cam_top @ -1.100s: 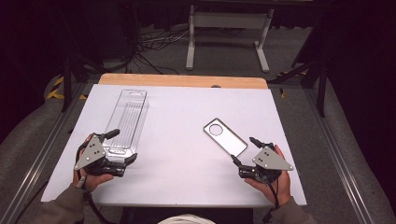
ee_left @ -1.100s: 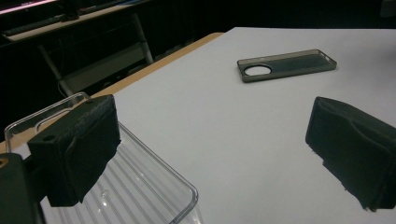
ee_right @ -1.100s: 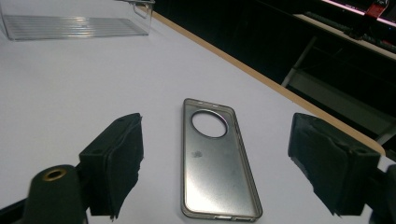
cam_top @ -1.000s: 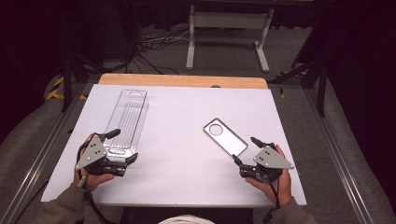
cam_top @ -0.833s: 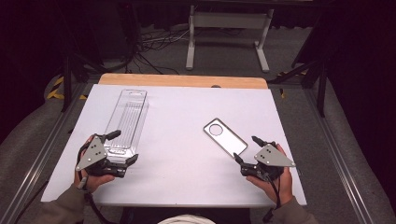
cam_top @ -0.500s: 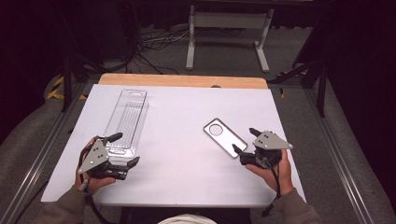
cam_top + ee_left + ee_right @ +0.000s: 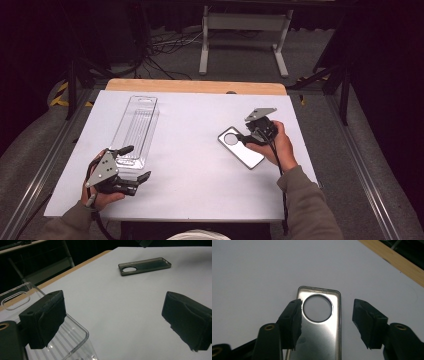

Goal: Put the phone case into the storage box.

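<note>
A grey phone case (image 7: 247,152) with a round camera hole lies flat on the white table (image 7: 200,120), right of centre. My right gripper (image 7: 244,137) hovers over its hole end. In the right gripper view the case (image 7: 322,340) lies between the jaws of the right gripper (image 7: 327,305). The jaws have just been closing; the left pad overlaps the case's edge, the right pad stands clear of it, so the grip is open. My left gripper (image 7: 136,162) rests open at the near left, beside a clear plastic tray (image 7: 135,127). Nothing sits between its pads (image 7: 47,315).
The clear tray (image 7: 62,345) runs lengthwise away from my left hand. A wooden strip (image 7: 195,86) edges the table's far side. Metal rails flank the table; a stand and cables sit on the floor beyond.
The right hand has moved away from the near edge and to the far end of the phone case, its jaws narrowing around the hole end. The left hand has stayed put.
</note>
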A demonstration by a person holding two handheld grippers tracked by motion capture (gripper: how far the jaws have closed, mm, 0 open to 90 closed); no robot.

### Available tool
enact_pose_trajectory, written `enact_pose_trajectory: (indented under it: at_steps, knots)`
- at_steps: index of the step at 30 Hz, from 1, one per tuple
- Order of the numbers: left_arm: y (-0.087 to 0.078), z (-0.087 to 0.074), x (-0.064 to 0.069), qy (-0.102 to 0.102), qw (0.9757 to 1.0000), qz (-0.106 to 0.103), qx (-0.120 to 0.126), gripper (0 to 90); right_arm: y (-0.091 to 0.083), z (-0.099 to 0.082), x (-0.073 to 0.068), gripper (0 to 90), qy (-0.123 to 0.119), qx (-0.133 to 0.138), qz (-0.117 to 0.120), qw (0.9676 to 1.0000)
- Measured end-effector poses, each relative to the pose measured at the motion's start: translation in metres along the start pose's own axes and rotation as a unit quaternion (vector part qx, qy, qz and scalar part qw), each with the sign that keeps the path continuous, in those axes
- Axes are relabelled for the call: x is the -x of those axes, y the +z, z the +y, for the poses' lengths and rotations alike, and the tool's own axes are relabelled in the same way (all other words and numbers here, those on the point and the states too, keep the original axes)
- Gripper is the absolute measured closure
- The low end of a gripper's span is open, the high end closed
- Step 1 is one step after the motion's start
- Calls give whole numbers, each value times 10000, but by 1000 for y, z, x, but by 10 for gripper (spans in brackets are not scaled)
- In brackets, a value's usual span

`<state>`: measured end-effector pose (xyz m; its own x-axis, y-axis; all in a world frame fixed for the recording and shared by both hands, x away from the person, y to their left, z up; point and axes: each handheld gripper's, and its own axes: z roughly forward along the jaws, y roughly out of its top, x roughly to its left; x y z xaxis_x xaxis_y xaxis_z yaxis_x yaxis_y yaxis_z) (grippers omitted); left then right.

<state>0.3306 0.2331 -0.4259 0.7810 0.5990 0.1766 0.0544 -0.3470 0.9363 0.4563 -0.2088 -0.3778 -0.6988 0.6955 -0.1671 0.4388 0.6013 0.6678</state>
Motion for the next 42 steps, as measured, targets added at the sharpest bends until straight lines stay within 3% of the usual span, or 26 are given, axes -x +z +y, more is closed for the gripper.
enact_pose_trajectory:
  at_steps: [2,3,5,7,12,17,21,29,31,35,37,42]
  knots:
    - [-2,0,1,36,10000,5,-46,59,6,3,2,430,16,-154,13,9999]
    - [-2,-1,2,4,10000,8,-6,60,18,9,8,450,-22,-391,0,9992]
    - [-3,-1,2,20,10000,-3,-57,60,22,10,9,450,-29,-462,-28,9989]
    - [-4,-1,2,7,10000,-2,-52,62,40,14,15,481,10,-807,2,9967]
    - [-3,-2,2,51,9999,-14,-120,66,53,21,21,526,36,-1052,0,9944]
    - [-3,-3,4,30,9998,-47,-172,68,74,22,30,575,73,-1509,30,9885]
    - [-1,-4,3,-37,9998,-42,-176,71,81,19,34,652,152,-1566,44,9875]
    - [1,-5,4,-6,9997,-93,-228,74,85,24,38,694,233,-1650,105,9860]
    - [0,-5,4,-16,9997,-110,-233,75,89,28,37,734,129,-1840,142,9827]
    - [0,-6,3,-16,9996,-142,-247,75,94,32,37,797,57,-2001,155,9796]
    - [0,-5,4,-5,9996,-149,-251,75,96,34,37,840,112,-2090,241,9776]
    - [1,-6,4,-33,9994,-182,-276,76,97,36,35,884,53,-2160,266,9760]
